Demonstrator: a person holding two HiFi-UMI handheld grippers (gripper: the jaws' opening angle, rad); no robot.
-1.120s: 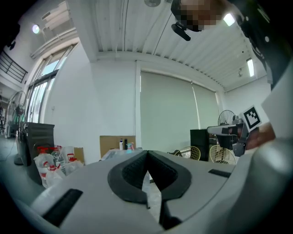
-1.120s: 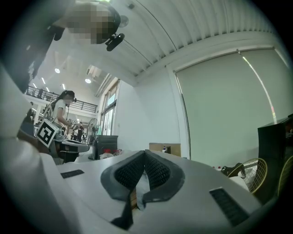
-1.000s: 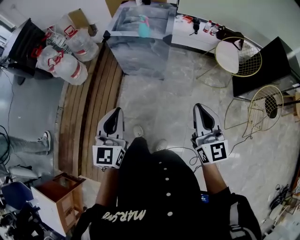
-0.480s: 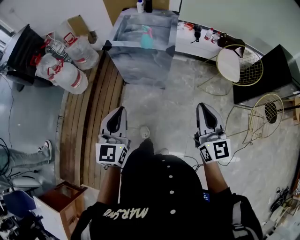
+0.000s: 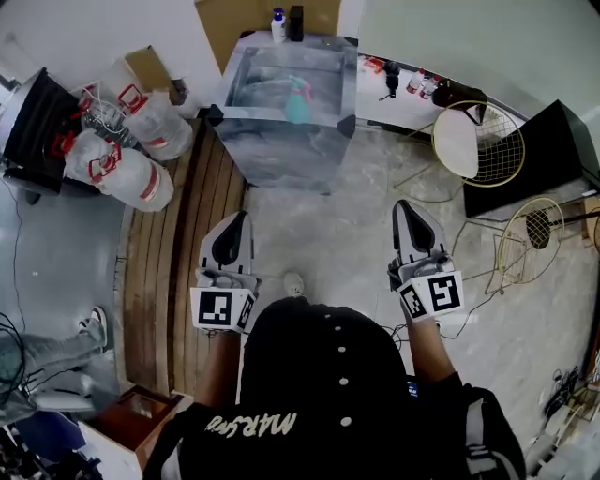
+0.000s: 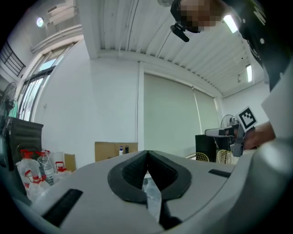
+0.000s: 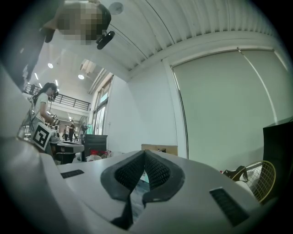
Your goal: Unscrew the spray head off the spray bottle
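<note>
A teal spray bottle [image 5: 298,101] lies on the grey marble-top table [image 5: 272,155] ahead of me in the head view. My left gripper [image 5: 234,225] and right gripper [image 5: 407,214] are held at waist height, well short of the table, pointing toward it. Both are shut with nothing between their jaws. In the left gripper view the dark pads [image 6: 147,171] meet at the tips; the right gripper view shows the same closed pads [image 7: 144,170]. A sliver of the teal bottle shows just past the right jaws.
Large water jugs [image 5: 122,164] sit at the left beside a wooden floor strip [image 5: 178,253]. Two small bottles [image 5: 286,21] stand behind the table. Wire chairs [image 5: 483,131] and a black cabinet [image 5: 544,150] are at the right. A white bench with small items [image 5: 403,80] runs behind.
The table and bottle have drawn nearer and slid down in the head view as I walk forward. Both grippers stay shut and keep their places at my sides.
</note>
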